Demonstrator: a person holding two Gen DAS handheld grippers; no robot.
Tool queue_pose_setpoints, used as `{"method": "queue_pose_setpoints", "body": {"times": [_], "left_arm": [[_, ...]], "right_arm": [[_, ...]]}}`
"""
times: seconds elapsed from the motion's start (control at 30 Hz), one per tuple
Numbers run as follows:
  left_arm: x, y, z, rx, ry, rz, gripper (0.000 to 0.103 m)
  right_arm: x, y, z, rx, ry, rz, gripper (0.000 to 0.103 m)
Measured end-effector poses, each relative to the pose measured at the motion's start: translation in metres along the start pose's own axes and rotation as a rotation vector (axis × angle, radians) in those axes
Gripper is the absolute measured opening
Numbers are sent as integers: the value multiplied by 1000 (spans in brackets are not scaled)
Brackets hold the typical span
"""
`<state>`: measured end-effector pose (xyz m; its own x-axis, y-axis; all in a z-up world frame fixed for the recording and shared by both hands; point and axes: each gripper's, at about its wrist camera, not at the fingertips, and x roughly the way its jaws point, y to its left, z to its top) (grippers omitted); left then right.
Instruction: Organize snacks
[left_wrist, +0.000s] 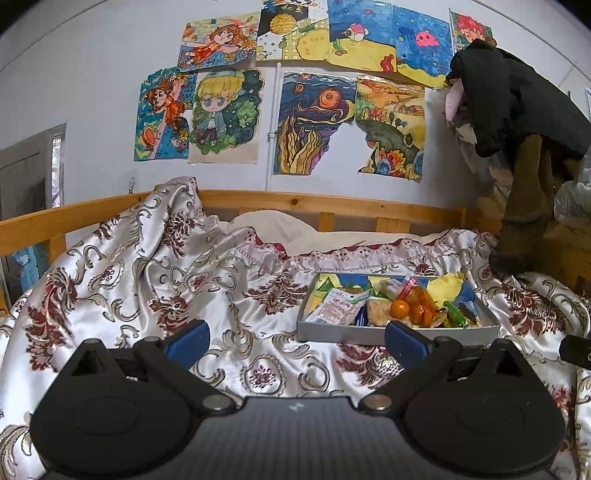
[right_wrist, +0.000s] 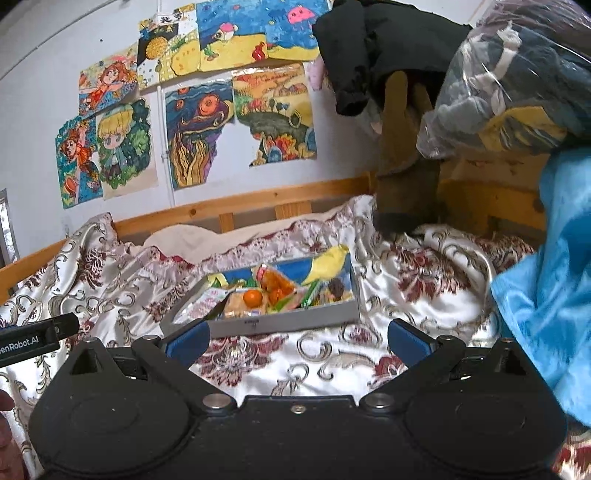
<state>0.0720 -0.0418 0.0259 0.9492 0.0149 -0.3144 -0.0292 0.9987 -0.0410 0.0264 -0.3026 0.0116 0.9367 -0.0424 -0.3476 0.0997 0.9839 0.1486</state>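
Seemingly all gathered already, the snacks lie heaped in a shallow grey box on the patterned bedspread, at about one o'clock from the left gripper, whose jaws stand wide apart and hold nothing, the right blue pad just overlapping the box's near wall (contact cannot be told). From the right wrist view the box sits at about eleven o'clock, the right gripper likewise spread wide and empty above the bedspread, its left pad before the box's near corner.

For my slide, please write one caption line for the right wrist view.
Open right gripper facing a grey snack box on a patterned bedspread.
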Motion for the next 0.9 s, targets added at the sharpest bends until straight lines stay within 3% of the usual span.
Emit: {"method": "queue_pose_setpoints", "body": {"times": [0.4,0.9], "left_arm": [[-4,23,-22,19,44,-1,103],[7,32,-35,47,93,18,103]], "right_arm": [[1,17,-23,-23,56,-42,102],[19,34,-38,-55,113,-11,102]]}}
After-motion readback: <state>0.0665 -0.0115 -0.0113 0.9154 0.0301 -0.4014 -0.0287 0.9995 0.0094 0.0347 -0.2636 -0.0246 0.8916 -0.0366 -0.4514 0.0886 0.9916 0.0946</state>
